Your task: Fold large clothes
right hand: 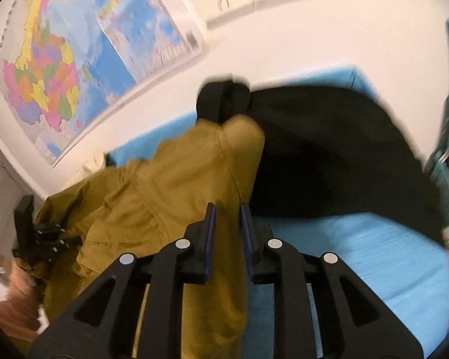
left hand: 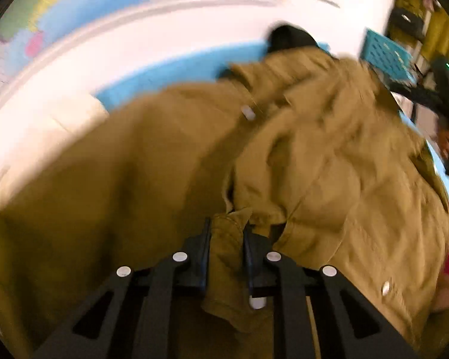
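Observation:
An olive-brown jacket [left hand: 314, 155] with white snap buttons hangs bunched and lifted over the blue bed sheet [left hand: 164, 74]. My left gripper [left hand: 226, 227] is shut on a fold of its edge. In the right wrist view the same jacket [right hand: 170, 188] drapes leftward; my right gripper [right hand: 227, 209] is shut on another part of its fabric, which runs between the fingers. The right gripper [left hand: 440, 101] shows at the right edge of the left wrist view, and the left gripper [right hand: 36, 233] at the left edge of the right wrist view.
A black garment [right hand: 329, 149] lies on the blue sheet [right hand: 359, 254] behind the jacket. Wall maps [right hand: 54, 68] hang on the white wall. A teal crate [left hand: 386, 53] and hanging clothes [left hand: 434, 30] stand at the right. A cream pillow [left hand: 45, 131] lies at the left.

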`<state>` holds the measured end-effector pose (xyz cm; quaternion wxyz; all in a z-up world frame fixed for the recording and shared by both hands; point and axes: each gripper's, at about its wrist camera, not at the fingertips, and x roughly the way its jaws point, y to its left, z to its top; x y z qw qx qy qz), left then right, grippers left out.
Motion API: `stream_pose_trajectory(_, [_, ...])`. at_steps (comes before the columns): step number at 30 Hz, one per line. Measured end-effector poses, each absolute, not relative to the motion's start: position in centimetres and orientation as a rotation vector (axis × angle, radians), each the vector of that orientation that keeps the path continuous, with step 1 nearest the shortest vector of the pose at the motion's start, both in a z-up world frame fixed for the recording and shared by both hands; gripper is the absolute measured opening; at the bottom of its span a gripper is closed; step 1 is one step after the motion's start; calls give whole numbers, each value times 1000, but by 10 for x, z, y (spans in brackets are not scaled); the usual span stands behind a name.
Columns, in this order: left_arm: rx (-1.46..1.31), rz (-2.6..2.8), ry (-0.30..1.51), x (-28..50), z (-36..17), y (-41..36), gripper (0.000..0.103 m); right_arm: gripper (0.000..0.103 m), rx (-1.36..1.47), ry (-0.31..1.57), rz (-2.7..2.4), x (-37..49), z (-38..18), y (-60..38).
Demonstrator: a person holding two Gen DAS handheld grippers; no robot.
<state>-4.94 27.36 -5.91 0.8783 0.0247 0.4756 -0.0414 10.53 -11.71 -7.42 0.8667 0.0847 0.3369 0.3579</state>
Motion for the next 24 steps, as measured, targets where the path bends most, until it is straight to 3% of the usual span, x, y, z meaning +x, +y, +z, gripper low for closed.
stream_pose_trajectory(2, [51,-70,984,-40,-51,280,16,20,153,647,778,92,-60,-109])
stream_pose_trajectory(5, [82,-9,993,-24,-50,286,17,33,53,634,905,73,-51,-68])
stream_pose_trajectory(8, [84,38,1050,-8,-62,293,31,33,-51,689,993,69,-62,-18])
stream_pose_trajectory(10, [72,51,1055,-5,-68,294,35,34,-98,751,1038,73,-77,12])
stream_pose_trajectory(12, [46,40,1051,-4,-66,294,49,35,-130,810,1056,80,-92,40])
stream_pose_trajectory(14, [32,37,1028,-9,-56,294,56,35,-167,846,1059,85,-103,56])
stream_pose_trajectory(19, [64,26,941,-38,-35,281,66,36,-207,939,1017,105,-137,72])
stream_pose_trajectory(24, [53,-13,956,-52,-42,277,66,40,-219,877,987,95,-122,69])
